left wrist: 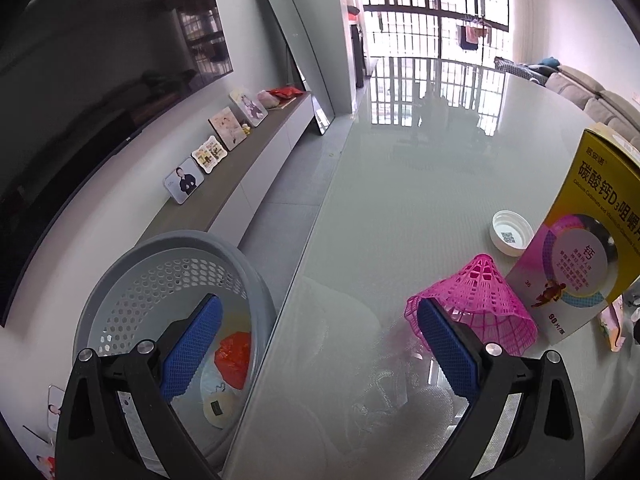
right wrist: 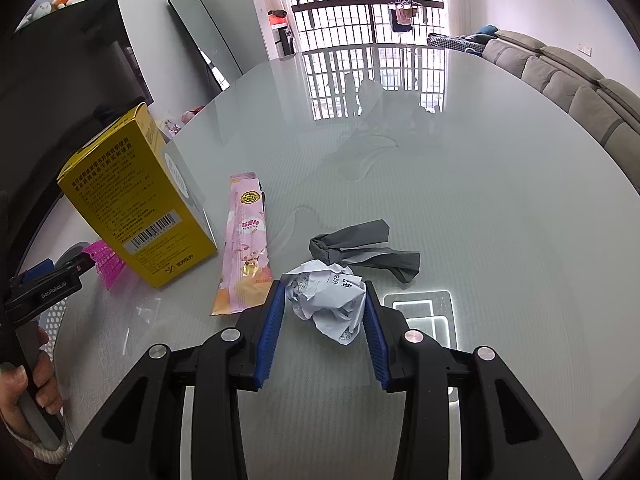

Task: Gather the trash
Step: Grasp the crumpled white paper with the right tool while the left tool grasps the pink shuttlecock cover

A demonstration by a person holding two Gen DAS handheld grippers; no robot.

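Observation:
My left gripper [left wrist: 318,312] is open and empty above the table's left edge. Its left finger hangs over a grey perforated bin [left wrist: 132,280] that holds red and pale scraps [left wrist: 234,356]. Its right finger stands next to a pink plastic mesh cone [left wrist: 480,300]. A white bottle cap [left wrist: 510,234] and a yellow medicine box [left wrist: 584,236] stand beyond the cone. My right gripper [right wrist: 324,286] is shut on a crumpled white paper ball [right wrist: 328,300], with both pads against its sides, at table level. A pink snack wrapper [right wrist: 244,240] and a grey knotted cloth [right wrist: 360,248] lie just ahead.
The pale glass table [right wrist: 440,160] stretches ahead. A TV cabinet with photo frames [left wrist: 224,128] runs along the left wall. A mirror [left wrist: 296,52] leans there. A grey sofa [right wrist: 568,80] stands at the right. The left gripper [right wrist: 48,280] shows in the right wrist view.

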